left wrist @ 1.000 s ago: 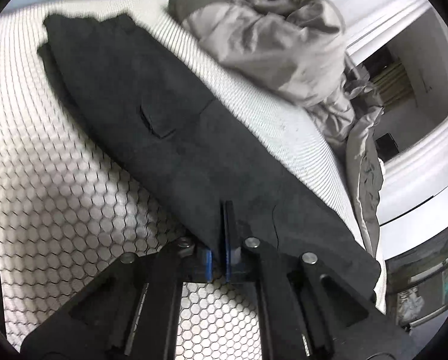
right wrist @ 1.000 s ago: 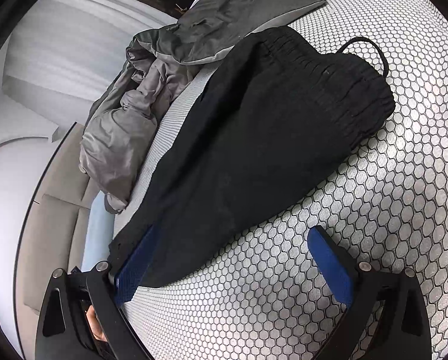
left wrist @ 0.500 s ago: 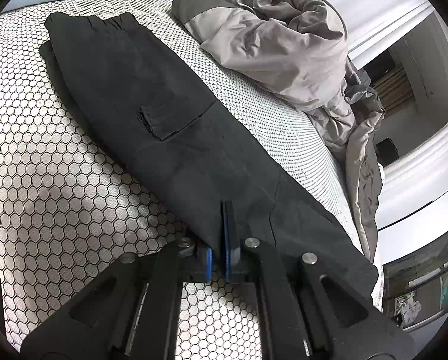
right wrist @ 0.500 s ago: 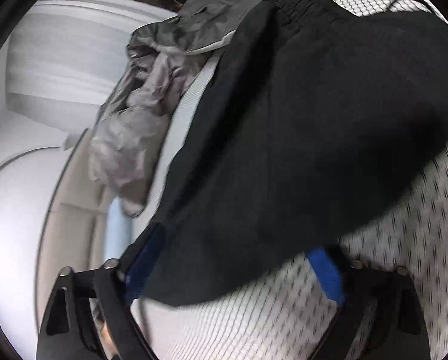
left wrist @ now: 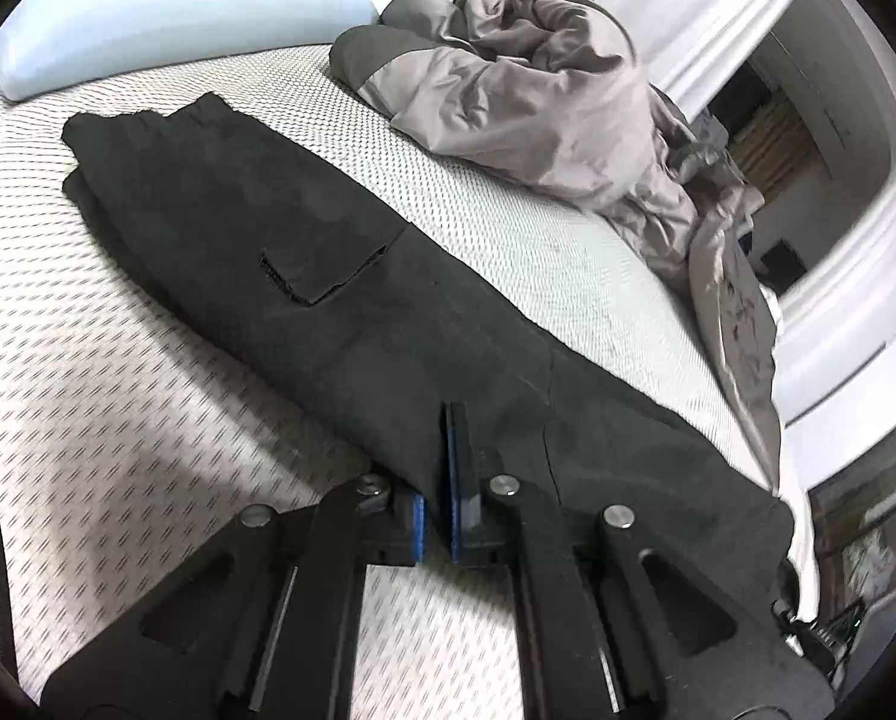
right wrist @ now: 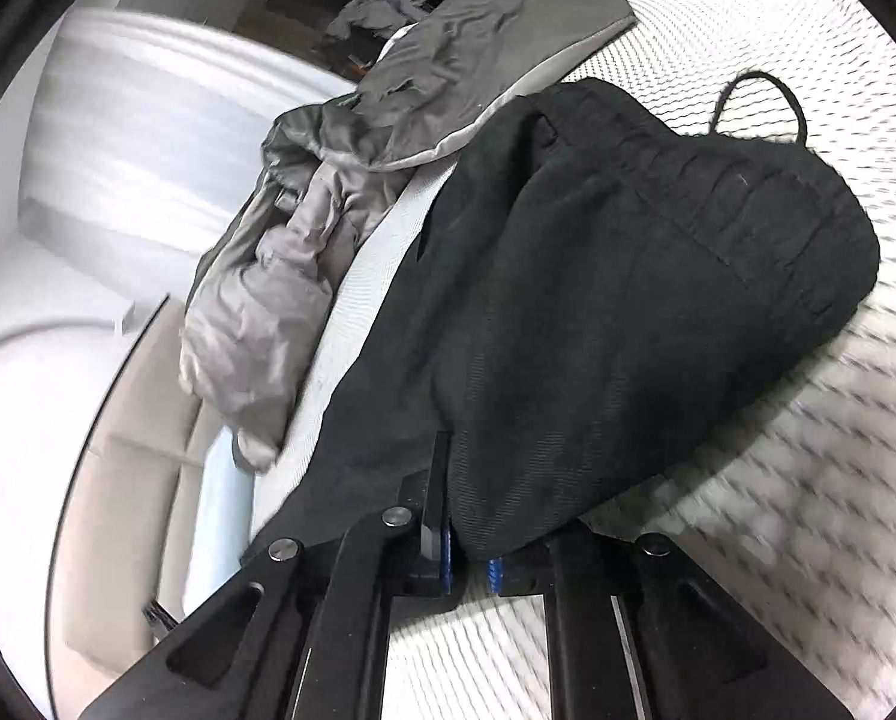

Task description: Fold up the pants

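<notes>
Black pants [left wrist: 340,276] lie lengthwise on the white mattress [left wrist: 88,372], pocket flap up. My left gripper [left wrist: 451,432] is shut on the near edge of a leg, with fabric pinched between its blue pads. In the right wrist view the same pants [right wrist: 598,312] show their elastic waistband [right wrist: 748,204] and a drawstring loop [right wrist: 760,96]. My right gripper [right wrist: 463,546] is shut on the pants' near edge close to the waist; cloth bulges over the pads and hides the tips.
A crumpled grey quilt [left wrist: 538,78] lies beyond the pants, trailing off the bed's edge. A light blue pillow [left wrist: 166,6] sits at the head. White walls and a doorway [left wrist: 772,138] stand past the bed. Grey bedding [right wrist: 304,252] and a beige headboard [right wrist: 130,432] lie left.
My right jaws went from wide open to shut on the pants' edge. The left gripper, still gripping, pulled back and rose a little, bringing the pillow into view.
</notes>
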